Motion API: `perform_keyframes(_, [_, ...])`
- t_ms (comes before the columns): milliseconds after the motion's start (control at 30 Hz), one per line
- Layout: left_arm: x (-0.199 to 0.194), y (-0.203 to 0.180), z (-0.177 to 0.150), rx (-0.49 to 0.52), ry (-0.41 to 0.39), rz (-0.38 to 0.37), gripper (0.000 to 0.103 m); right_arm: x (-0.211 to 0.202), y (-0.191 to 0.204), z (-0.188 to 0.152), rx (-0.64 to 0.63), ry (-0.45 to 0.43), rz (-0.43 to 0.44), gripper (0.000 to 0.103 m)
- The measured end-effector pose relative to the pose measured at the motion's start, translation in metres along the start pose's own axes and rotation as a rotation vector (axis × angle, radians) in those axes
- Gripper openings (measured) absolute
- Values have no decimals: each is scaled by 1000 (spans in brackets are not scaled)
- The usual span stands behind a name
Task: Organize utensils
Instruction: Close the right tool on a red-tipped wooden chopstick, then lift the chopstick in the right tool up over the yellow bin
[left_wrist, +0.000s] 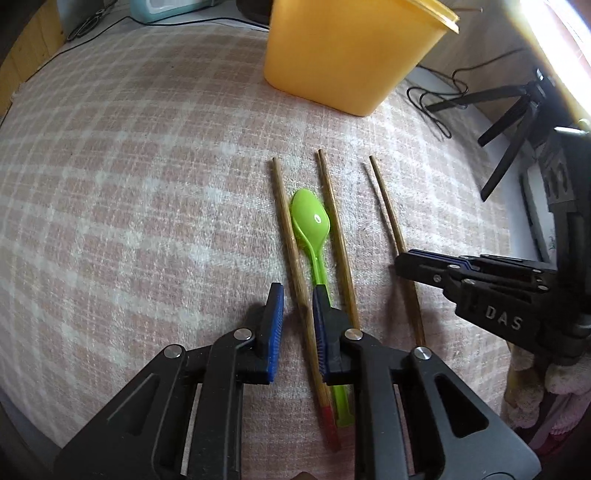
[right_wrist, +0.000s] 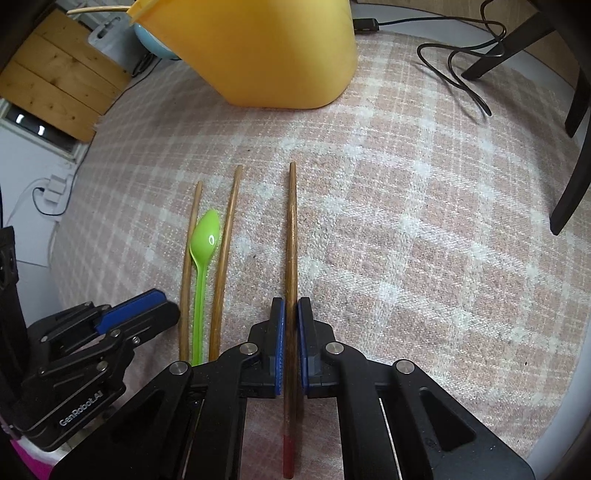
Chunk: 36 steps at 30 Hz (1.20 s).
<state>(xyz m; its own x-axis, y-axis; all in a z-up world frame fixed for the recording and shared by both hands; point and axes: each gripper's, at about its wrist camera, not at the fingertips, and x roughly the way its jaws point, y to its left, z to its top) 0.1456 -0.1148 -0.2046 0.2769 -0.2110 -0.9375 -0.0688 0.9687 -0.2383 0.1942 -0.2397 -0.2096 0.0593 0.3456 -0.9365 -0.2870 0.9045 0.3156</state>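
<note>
Three wooden chopsticks and a green plastic spoon (left_wrist: 312, 225) lie side by side on the pink checked cloth. My left gripper (left_wrist: 297, 310) is open, its pads astride the leftmost chopstick (left_wrist: 291, 251), the spoon handle passing under its right finger. The middle chopstick (left_wrist: 338, 243) lies just right of the spoon. My right gripper (right_wrist: 291, 317) is shut on the rightmost chopstick (right_wrist: 291, 236), which still lies along the cloth. The right gripper also shows in the left wrist view (left_wrist: 402, 264). The spoon also shows in the right wrist view (right_wrist: 205, 236).
A tall yellow plastic container (left_wrist: 347, 51) stands at the back of the cloth (left_wrist: 129, 184), with a stick poking from its rim. A black tripod (left_wrist: 517, 122) and cables (right_wrist: 458, 70) lie at the right. A teal appliance (left_wrist: 166, 9) sits far back left.
</note>
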Motion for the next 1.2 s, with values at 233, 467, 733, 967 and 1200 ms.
perform_keyframes(233, [12,-9,9,86,61,55,14,0,-1,2,-16,4,3,5])
perform_keyframes(467, [19,-16,24,127,121,81,14,4,7,10,-26,46,-20,5])
perform_keyframes(733, [19,-7,40,133,104,20,6,10,21,19,-68,67,-46,5])
perform_keyframes(967, [-8,18,35,89,32,-43,4,-1,18,4,-19,0,-8,5])
perform_keyframes(1200, [-62,35,31,99,-90,-120,4,-33,21,-8,3,-124,27,5])
